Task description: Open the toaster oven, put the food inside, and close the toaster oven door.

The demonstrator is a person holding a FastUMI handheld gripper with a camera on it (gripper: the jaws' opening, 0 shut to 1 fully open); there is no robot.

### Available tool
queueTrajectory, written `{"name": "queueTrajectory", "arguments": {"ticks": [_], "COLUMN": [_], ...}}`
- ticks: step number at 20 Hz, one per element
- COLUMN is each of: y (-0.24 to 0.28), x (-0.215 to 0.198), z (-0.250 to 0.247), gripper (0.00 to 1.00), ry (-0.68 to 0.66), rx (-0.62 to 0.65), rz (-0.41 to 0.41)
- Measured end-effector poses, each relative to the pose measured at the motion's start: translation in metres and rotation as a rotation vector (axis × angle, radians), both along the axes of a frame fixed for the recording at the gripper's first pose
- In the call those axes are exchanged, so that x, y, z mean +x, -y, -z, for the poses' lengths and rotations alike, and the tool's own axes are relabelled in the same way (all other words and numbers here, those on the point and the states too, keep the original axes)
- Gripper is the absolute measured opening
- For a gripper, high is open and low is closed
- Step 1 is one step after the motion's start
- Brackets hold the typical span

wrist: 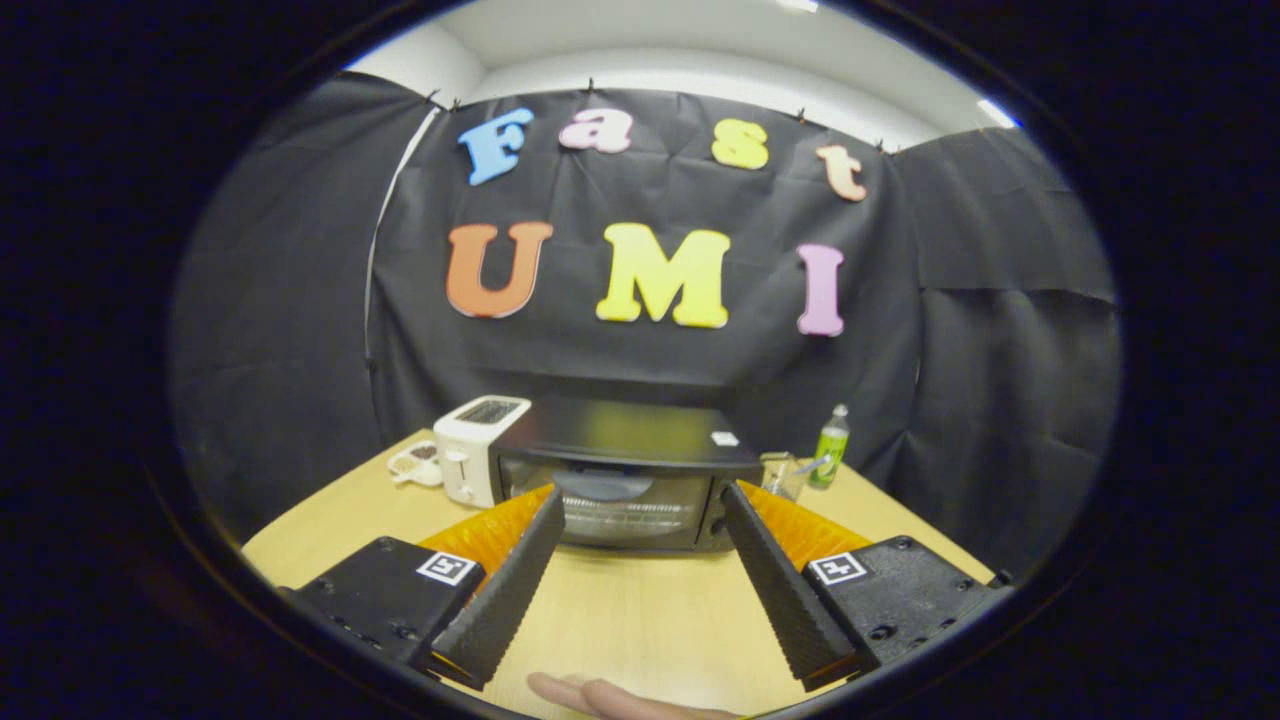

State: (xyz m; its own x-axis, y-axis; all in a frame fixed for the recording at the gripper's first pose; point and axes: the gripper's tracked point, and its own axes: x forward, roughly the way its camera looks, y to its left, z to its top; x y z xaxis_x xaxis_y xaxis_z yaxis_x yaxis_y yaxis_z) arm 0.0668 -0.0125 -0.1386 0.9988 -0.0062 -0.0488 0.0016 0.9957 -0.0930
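Just beyond spread tongs [640,515] — toaster oven [625,470], door closed.

The black toaster oven [625,470] with a glass door sits on the pale wooden bench [630,620], just beyond the two ridged black fingers [505,590]. The fingers are spread wide apart with nothing between them. A white slot toaster [475,450] touches the oven's left side, with a small white dish [418,465] further left. A green plastic bottle [830,447] stands to the oven's right, a clear glass cup [780,475] just beside it. A hand [610,698] rests on the bench before the fingers.
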Motion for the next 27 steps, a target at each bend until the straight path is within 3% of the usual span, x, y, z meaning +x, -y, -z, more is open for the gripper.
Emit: {"name": "queueTrajectory", "arguments": {"ticks": [2,3,5,9,16,27], "y": [-0.003,0.003,0.016,0.008,0.011,0.020], "x": [-0.027,-0.037,-0.052,-0.076,-0.109,-0.127], "z": [-0.042,-0.058,-0.078,-0.111,-0.106,-0.111], "gripper": [1.00,1.00,1.00,1.00,1.00,1.00], "ry": [0.112,0.144,0.181,0.193,0.193,0.237], "rx": [0.008,0.017,0.053,0.079,-0.033,0.024], "rz": [-0.058,-0.047,-0.024,-0.087,-0.071,-0.041]}}
